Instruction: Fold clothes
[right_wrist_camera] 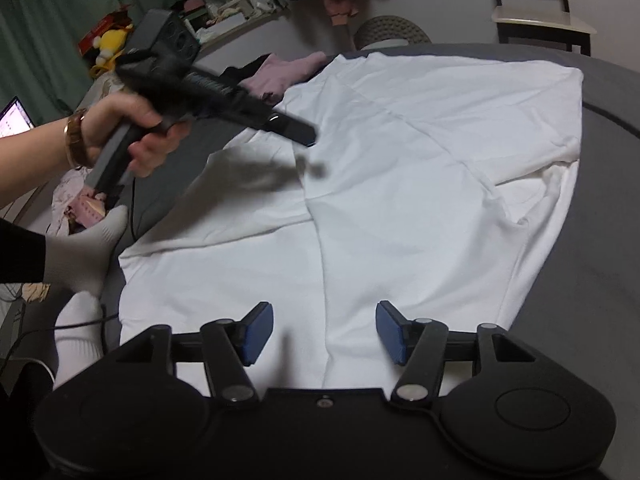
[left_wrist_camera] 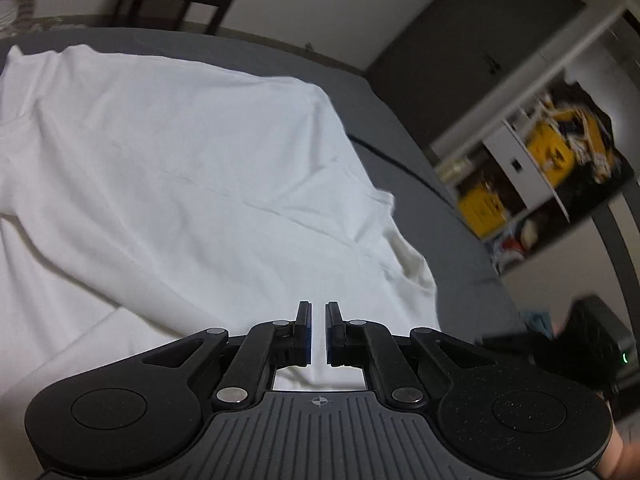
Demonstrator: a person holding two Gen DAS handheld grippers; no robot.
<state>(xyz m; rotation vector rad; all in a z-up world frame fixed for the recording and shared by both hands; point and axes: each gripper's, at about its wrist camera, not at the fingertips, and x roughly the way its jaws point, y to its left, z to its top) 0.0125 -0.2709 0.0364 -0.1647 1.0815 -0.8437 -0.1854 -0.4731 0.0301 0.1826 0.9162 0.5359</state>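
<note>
On the left, our left gripper [right_wrist_camera: 308, 136] hangs above the far-left part of the white shirt [right_wrist_camera: 400, 200], its fingers drawn nearly together with only a thin slit between them and no cloth in it. The shirt lies spread on the grey bed [right_wrist_camera: 600, 280], partly folded, with a crease running down its middle. To the right and nearer, our right gripper [right_wrist_camera: 324, 332] hovers over the near hem, fingers spread wide. We judge the next fold needs both grippers pinching an edge cleanly, through every layer, then lifting evenly.

My left wrist camera looks low and close across the white garment [left_wrist_camera: 180, 168]. My right looks down on it from higher. Both share it and the grey bed [right_wrist_camera: 600, 240].
</note>
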